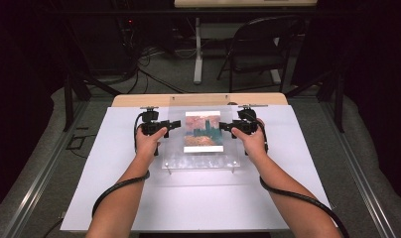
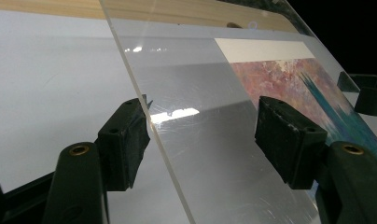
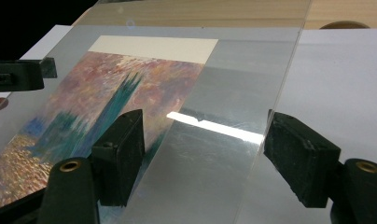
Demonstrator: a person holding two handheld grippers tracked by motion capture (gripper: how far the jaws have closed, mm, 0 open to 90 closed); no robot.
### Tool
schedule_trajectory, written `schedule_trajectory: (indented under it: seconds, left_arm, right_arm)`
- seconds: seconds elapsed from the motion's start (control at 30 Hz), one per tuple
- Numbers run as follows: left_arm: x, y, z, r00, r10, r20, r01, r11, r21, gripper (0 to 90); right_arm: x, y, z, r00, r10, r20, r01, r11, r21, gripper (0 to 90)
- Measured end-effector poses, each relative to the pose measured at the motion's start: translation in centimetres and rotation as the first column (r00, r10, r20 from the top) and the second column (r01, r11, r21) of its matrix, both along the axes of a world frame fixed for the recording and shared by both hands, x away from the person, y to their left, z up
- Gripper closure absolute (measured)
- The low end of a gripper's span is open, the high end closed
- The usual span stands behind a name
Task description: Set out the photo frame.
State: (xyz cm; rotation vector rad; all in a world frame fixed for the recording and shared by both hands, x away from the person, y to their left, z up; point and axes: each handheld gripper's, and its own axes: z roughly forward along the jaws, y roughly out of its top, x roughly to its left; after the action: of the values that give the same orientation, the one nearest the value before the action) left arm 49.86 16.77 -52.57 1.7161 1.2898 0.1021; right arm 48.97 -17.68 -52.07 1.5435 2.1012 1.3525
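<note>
L gripper point(image 1: 174, 124) and R gripper point(image 1: 223, 127) both released, jaws straddling opposite side edges of clear acrylic sheet point(image 1: 202, 157), sheet centred on white board point(image 1: 198, 198), over painting print point(image 1: 203, 131), long axis running away from person.

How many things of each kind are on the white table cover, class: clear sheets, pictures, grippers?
Clear acrylic sheet: 1
Painted picture beneath it: 1
Grippers: 2, left gripper and right gripper, one at each side edge of the sheet
Total: 4
</note>
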Motion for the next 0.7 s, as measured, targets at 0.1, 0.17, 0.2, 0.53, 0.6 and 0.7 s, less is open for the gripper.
schedule_trajectory:
  seconds: [0.1, 0.17, 0.2, 0.53, 0.6, 0.7]
  left_arm:
    - [-0.4, 0.1, 0.6, 0.9997, -0.009, 0.021, 0.009, 1.0, 0.001, 36.3]
    - [-0.5, 0.2, 0.7, 0.9997, -0.01, 0.024, 0.01, 0.9999, -0.002, 37.0]
    - [-0.5, 0.3, 0.8, 0.9996, -0.013, 0.027, 0.014, 0.9999, -0.003, 37.6]
    - [-1.3, 0.4, 1.9, 0.9977, -0.028, 0.062, 0.028, 0.9996, 0.005, 40.8]
    - [-1.5, 0.5, 2.0, 0.9973, -0.028, 0.068, 0.028, 0.9996, 0.0, 41.3]
    - [-1.8, 0.6, 2.4, 0.9964, -0.029, 0.079, 0.03, 0.9996, -0.003, 43.0]
  right_arm:
    - [-0.5, 0.0, 0.6, 0.9997, 0.007, 0.023, -0.007, 1.0, -0.011, 28.4]
    - [-0.6, 0.0, 0.7, 0.9995, 0.009, 0.029, -0.008, 1.0, -0.016, 28.4]
    - [-0.8, 0.0, 0.9, 0.9993, 0.013, 0.035, -0.012, 1.0, -0.021, 28.4]
    - [-1.9, 0.0, 2.0, 0.9966, 0.031, 0.076, -0.027, 0.998, -0.052, 28.4]
    - [-2.0, 0.0, 2.1, 0.9965, 0.03, 0.078, -0.026, 0.998, -0.055, 28.4]
    - [-2.3, 0.0, 2.4, 0.9951, 0.036, 0.092, -0.03, 0.998, -0.063, 28.6]
